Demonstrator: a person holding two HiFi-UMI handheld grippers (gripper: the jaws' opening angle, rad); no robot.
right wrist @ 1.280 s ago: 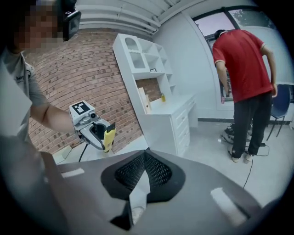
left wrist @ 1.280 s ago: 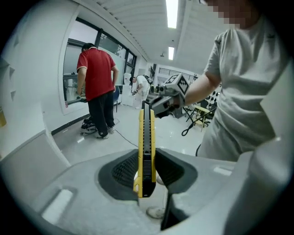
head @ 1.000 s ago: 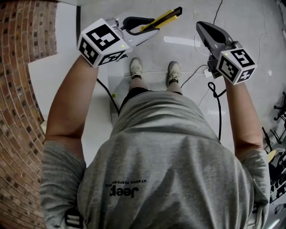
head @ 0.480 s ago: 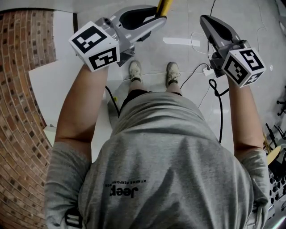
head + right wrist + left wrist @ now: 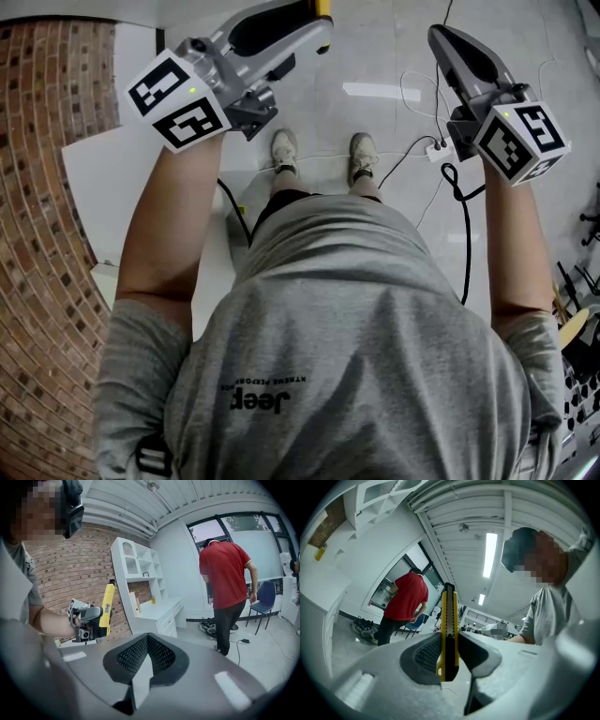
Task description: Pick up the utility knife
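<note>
My left gripper (image 5: 450, 654) is shut on the yellow and black utility knife (image 5: 449, 630), whose body stands on edge between the pads and sticks out ahead. In the head view the left gripper (image 5: 314, 28) is held high at the top left, and only a yellow bit of the knife (image 5: 323, 7) shows at the frame's top edge. The right gripper view shows the left gripper (image 5: 99, 617) from the side with the knife (image 5: 107, 605) pointing up. My right gripper (image 5: 442, 39) (image 5: 148, 641) is raised at the top right, its pads together with nothing between them.
A person in a red shirt (image 5: 226, 571) stands by the windows near a blue chair (image 5: 265, 597). White shelves and a desk (image 5: 157, 606) stand against a brick wall (image 5: 42, 206). Cables (image 5: 448, 178) lie on the floor by my feet. A white board (image 5: 98, 178) is at the left.
Both grippers have risen. The left one has turned and moved up and left, carrying most of the knife out of the head view's top edge. The grip is unchanged.
</note>
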